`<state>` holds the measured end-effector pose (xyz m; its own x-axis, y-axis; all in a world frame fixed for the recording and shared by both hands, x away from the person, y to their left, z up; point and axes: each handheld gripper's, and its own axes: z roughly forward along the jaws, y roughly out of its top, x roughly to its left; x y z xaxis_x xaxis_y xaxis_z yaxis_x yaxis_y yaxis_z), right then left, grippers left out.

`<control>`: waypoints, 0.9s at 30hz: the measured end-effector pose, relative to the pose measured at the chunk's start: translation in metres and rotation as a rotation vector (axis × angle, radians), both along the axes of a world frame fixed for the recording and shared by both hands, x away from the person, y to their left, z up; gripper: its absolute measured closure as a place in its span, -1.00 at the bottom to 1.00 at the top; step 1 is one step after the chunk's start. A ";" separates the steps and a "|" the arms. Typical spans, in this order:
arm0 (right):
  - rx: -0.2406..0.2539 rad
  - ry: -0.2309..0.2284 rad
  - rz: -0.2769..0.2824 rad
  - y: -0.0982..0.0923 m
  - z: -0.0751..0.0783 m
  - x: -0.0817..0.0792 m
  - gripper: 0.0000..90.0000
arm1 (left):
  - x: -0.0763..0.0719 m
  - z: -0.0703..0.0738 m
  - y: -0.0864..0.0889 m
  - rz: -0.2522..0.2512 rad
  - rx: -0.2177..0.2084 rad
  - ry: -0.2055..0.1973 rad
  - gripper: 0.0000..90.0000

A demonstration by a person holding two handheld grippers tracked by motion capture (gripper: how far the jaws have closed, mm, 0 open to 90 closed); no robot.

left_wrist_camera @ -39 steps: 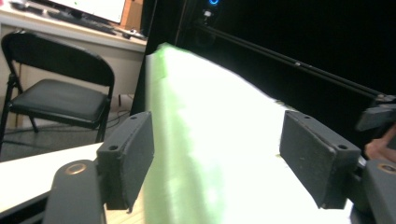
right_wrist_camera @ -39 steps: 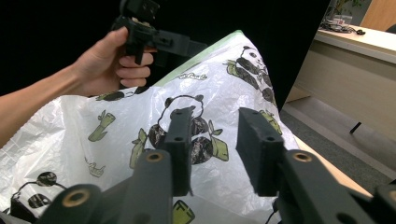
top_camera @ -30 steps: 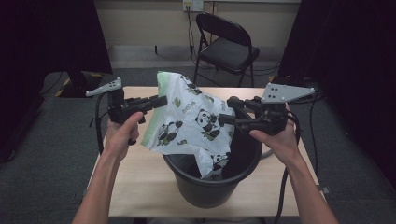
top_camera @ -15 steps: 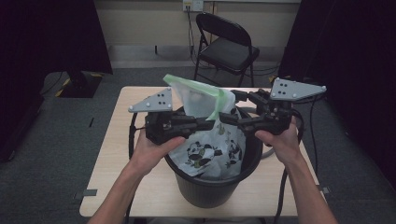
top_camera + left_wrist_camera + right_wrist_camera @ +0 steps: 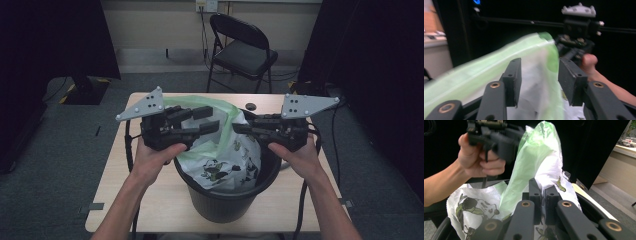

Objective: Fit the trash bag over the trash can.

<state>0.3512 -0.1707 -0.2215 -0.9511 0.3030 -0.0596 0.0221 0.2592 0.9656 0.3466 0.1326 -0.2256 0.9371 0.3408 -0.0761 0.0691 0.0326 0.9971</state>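
Left tongs (image 5: 207, 119) just opened, jaws apart; right tongs (image 5: 239, 128) clamped.

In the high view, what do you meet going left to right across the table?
left gripper → panda-print bag in the black bin → right gripper

Beyond my table (image 5: 150, 200) a black folding chair (image 5: 243, 50) stands on the grey carpet (image 5: 55, 165), near the pale wall (image 5: 160, 25). A wall socket (image 5: 207, 5) sits above it, its cords hanging down. Dark curtains (image 5: 55, 40) flank both sides.
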 end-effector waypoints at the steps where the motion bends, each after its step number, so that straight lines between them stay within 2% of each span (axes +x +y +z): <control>1: -0.003 0.000 0.000 0.000 0.000 0.000 0.94 | 0.001 0.001 0.002 0.006 -0.006 -0.005 0.20; 3: -0.009 0.003 0.003 -0.001 -0.001 0.000 0.93 | 0.003 0.002 0.004 0.022 -0.008 -0.015 0.13; 6: -0.021 0.008 0.015 0.001 -0.002 0.001 0.91 | 0.006 0.003 0.004 -0.003 -0.038 -0.024 -0.03; 9: -0.032 0.008 0.021 0.003 -0.003 0.000 0.90 | 0.008 0.005 0.000 -0.018 -0.042 -0.031 -0.10; 10: -0.035 0.008 0.022 0.003 -0.003 0.000 0.90 | 0.008 0.006 -0.001 -0.028 -0.051 -0.038 -0.15; 13: -0.045 0.010 0.033 0.005 -0.004 0.000 0.91 | 0.007 0.008 -0.004 -0.028 -0.042 -0.061 -0.20; 16: -0.057 0.008 0.040 0.006 -0.005 -0.001 0.91 | 0.004 0.010 -0.005 -0.029 -0.043 -0.106 -0.22; 19: -0.063 0.008 0.044 0.008 -0.006 -0.001 0.91 | 0.003 0.012 -0.006 -0.026 -0.027 -0.118 -0.18; 21: -0.054 0.005 0.042 0.008 -0.005 -0.001 0.91 | 0.004 0.011 -0.008 -0.019 0.010 -0.103 -0.13; 22: -0.047 0.005 0.041 0.007 -0.005 -0.001 0.91 | 0.004 0.009 -0.009 -0.034 0.024 -0.096 -0.09; 24: -0.041 0.004 0.041 0.006 -0.004 -0.001 0.91 | 0.005 0.006 -0.010 -0.037 0.045 -0.078 0.07; 27: -0.041 0.007 0.034 0.005 -0.004 -0.001 0.91 | 0.009 0.002 -0.009 -0.059 0.045 -0.046 0.32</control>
